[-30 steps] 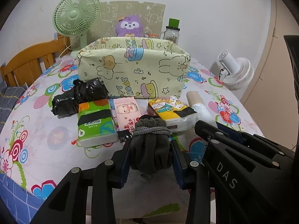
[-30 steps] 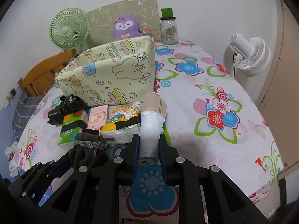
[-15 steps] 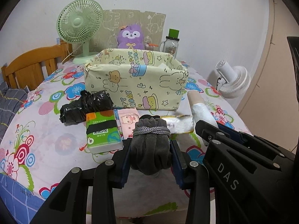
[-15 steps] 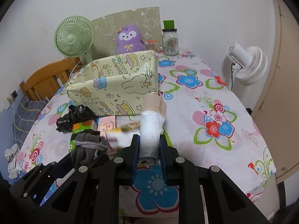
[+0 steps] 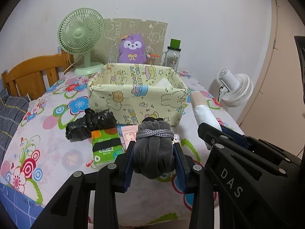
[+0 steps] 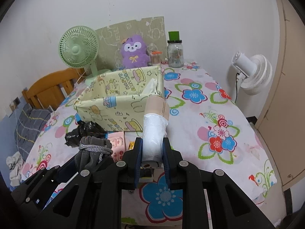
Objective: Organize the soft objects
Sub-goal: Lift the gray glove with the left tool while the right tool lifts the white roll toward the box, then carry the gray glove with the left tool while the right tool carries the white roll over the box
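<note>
Both grippers are loaded and held above the near part of the table, short of the fabric box; the left gripper pinches a grey drawstring pouch between its blue pads, the cord-tied neck pointing toward the box; the right gripper pinches a white plastic roll near its base, the bare tan core end projecting far, close to the near right corner of the box. The step in hand is judged to be carriage to the box and release inside it. Procedure: raise each load above the near wall of the box before advancing, since the soft rim can fold inward if struck; bring the roll over the right portion of the interior and the pouch over the left portion, so the two grippers remain apart; lower until the load sits below the rim, then release; the roll is long, so align it with the box length to avoid bridging the walls. Remaining on the table, near the front wall of the box: a black plastic bundle, a green tissue pack and a pink tissue pack; white material already lies inside the box at far right, so avoid pressing on it.
</note>
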Demonstrator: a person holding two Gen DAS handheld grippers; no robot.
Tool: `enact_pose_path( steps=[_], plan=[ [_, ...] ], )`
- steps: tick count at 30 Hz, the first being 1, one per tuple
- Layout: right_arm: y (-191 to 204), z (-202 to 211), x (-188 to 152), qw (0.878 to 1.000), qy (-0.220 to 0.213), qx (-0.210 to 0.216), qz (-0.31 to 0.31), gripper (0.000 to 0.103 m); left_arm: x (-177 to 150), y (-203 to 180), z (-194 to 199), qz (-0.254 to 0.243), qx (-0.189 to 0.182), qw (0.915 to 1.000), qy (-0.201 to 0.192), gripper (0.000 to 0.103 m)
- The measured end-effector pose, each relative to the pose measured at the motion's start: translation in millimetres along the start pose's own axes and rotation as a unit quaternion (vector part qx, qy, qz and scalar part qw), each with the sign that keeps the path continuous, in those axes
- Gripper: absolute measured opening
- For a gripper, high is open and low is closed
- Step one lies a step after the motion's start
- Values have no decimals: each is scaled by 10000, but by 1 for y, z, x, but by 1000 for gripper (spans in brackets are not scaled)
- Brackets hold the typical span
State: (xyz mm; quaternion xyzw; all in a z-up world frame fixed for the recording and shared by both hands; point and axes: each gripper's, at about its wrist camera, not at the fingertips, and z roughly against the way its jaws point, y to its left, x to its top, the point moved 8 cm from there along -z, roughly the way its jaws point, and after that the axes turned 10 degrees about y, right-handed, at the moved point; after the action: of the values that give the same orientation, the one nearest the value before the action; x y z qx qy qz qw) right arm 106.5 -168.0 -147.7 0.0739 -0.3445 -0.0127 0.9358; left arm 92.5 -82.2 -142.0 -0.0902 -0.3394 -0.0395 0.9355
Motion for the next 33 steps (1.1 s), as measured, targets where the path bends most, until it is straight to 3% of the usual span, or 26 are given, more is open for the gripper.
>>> enact_pose_path(
  steps=[33],
  plan=[
    [17,21,53,9993,-352,-54,125,23,54,5,25,-187,184,9991,-335,38]
  ],
)
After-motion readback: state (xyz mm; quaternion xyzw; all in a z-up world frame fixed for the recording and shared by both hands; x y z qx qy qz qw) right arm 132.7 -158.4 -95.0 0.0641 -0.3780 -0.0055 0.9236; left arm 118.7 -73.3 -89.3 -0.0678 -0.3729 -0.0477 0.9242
